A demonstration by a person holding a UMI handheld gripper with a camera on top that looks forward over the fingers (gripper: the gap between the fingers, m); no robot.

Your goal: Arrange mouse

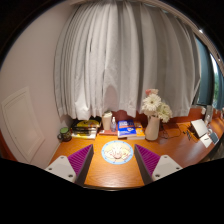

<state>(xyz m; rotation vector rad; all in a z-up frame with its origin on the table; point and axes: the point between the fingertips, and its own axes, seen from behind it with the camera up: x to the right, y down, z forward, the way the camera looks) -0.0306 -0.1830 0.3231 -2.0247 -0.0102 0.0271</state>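
Hovering above a wooden desk (110,170), the gripper (114,160) holds its fingers apart and empty, a patterned round mat (117,152) between them. No mouse is visible. Risk: while searching, the gripper could topple the flower vase (152,127) nearby.

Bare wooden desk (112,172) is lying open straight ahead between the spread fingers (80,158) as far as a round patterned coaster (117,152), while books (126,128), a vase of flowers (153,118) and small jars (64,133) are crowding the back edge under the curtains (125,60).
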